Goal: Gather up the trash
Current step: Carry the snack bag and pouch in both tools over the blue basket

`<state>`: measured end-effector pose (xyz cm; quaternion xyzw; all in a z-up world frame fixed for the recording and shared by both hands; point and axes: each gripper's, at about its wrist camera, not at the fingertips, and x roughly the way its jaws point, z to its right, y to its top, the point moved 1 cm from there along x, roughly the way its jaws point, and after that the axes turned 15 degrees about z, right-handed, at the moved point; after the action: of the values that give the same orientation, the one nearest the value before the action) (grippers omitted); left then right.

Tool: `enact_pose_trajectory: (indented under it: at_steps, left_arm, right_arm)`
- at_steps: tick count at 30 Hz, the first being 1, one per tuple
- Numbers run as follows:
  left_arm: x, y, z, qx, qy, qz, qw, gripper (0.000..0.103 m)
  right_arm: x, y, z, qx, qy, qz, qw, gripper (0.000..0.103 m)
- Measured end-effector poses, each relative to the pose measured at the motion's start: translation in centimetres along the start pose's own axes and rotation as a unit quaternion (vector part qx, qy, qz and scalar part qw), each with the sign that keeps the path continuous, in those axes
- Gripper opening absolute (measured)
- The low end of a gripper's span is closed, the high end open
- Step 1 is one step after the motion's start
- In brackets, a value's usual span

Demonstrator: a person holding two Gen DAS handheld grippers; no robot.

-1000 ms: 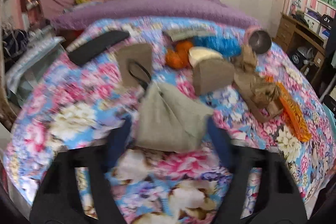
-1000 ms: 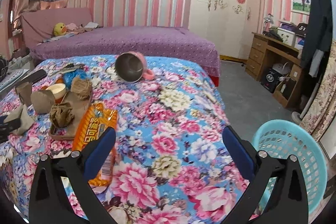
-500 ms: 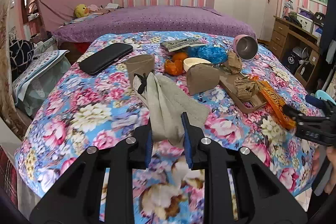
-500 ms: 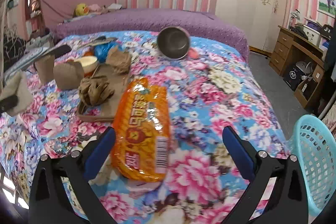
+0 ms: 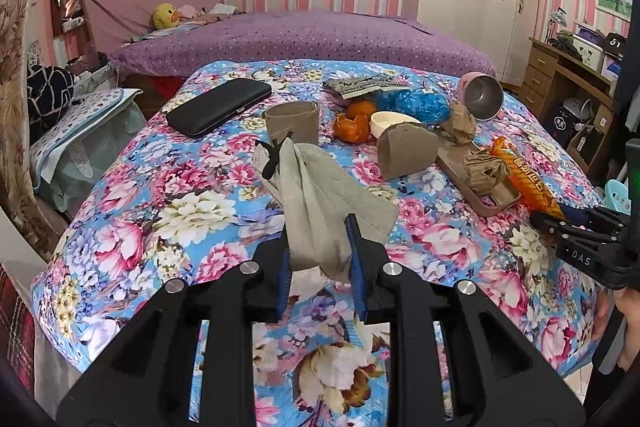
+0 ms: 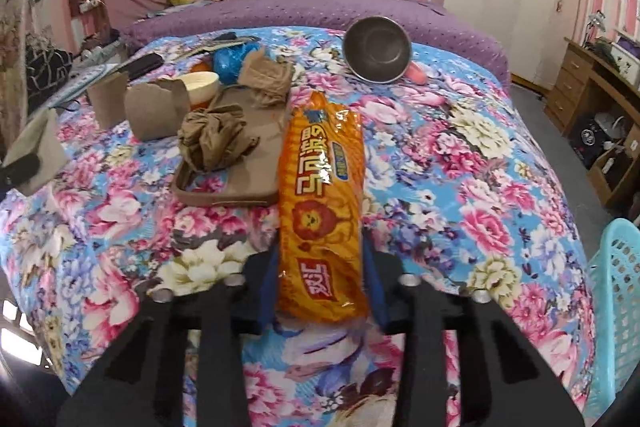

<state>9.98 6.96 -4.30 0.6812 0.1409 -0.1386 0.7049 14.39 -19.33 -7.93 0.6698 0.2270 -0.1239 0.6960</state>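
Note:
My left gripper [image 5: 320, 259] is shut on a grey cloth bag [image 5: 320, 195] with a black string and holds it above the flowered bedspread [image 5: 180, 211]. My right gripper [image 6: 322, 275] is shut on the near end of an orange snack packet [image 6: 322, 187], which lies lengthwise on the bedspread [image 6: 460, 167]. The packet also shows in the left wrist view [image 5: 524, 179] beside the right gripper [image 5: 560, 219]. The held bag shows at the left edge of the right wrist view [image 6: 36, 151].
A brown tray [image 6: 240, 167] holds crumpled brown paper [image 6: 216, 139]. Brown paper boxes [image 5: 404, 151], a cardboard sleeve [image 5: 292, 123], orange peel [image 5: 352, 125], a white bowl [image 5: 390, 121], a blue bag [image 5: 416, 103], a metal cup [image 6: 378, 45] and a black case [image 5: 220, 107] lie about. A teal basket [image 6: 616, 307] stands right.
My right gripper has closed on the orange packet's near end. My left gripper has lifted the cloth bag higher and pulled back from the bed.

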Motion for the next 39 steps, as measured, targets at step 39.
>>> enact_pose_trajectory:
  at_steps: [39]
  left_arm:
    - [-1.1, 1.2, 7.3, 0.012, -0.032, 0.038, 0.9987, 0.023]
  right_arm:
    - [-6.2, 1.8, 6.7, 0.023, -0.019, 0.085, 0.996, 0.015]
